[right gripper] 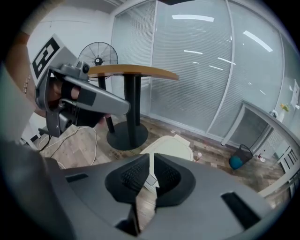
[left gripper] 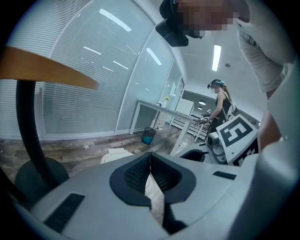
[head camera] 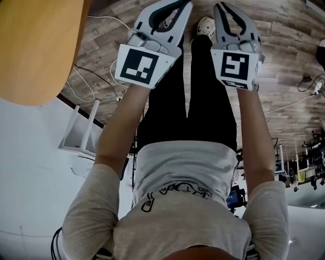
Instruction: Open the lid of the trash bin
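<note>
Two grey handheld grippers point down toward a cream plastic trash bin [right gripper: 171,146]. It sits with its lid shut on the wood-plank floor [right gripper: 84,145], near a round wood-topped desk [right gripper: 133,71], and neither tool is near it yet. The left gripper [left gripper: 150,161] has its fingers pressed together and empty. The right gripper [right gripper: 152,164] has its fingers slightly apart with nothing between them, probably ready to catch the lid's edge.

2 grippers [head camera: 172,7] [head camera: 231,15], 1 trash bin [right gripper: 171,147], 1 table [right gripper: 133,71].
</note>
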`<state>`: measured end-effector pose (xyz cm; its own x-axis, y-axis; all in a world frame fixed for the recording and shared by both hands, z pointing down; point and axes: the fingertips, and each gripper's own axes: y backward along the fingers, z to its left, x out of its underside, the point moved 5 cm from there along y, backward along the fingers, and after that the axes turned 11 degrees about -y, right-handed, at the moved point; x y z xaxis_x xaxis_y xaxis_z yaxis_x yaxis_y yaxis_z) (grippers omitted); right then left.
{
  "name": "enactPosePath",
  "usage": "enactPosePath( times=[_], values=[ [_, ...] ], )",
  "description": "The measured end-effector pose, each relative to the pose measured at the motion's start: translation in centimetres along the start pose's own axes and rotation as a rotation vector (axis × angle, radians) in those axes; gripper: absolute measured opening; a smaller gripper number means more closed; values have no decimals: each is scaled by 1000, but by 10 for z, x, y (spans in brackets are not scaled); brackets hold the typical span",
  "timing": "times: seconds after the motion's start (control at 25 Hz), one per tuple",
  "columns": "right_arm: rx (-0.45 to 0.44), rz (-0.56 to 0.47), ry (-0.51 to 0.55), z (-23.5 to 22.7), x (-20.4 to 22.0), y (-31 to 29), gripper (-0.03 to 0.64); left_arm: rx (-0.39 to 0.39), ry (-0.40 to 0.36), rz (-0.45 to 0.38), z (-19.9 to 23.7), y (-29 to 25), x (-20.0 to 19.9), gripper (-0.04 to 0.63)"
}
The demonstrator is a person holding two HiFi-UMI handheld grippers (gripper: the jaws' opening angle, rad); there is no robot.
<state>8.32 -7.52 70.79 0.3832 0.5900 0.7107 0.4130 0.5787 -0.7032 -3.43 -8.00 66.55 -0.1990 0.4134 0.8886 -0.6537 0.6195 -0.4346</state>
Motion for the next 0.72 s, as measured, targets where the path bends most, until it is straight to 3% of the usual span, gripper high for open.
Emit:
enactPosePath(
  times=[0.24, 0.36, 0.52, 0.72],
  values=[
    [2, 43, 87, -9, 25, -37, 40, -2, -17, 19, 9, -23, 27, 20],
    [-5, 80, 143, -9, 37, -55, 42, 7, -20, 71, 16, -37, 55, 20],
    [-33, 153, 227, -5, 60, -82, 53, 19, 4, 139, 24, -49, 88, 20],
    [-106, 266, 260, 0, 89, -111, 86, 25, 24, 183, 32, -63, 118, 20]
  ],
)
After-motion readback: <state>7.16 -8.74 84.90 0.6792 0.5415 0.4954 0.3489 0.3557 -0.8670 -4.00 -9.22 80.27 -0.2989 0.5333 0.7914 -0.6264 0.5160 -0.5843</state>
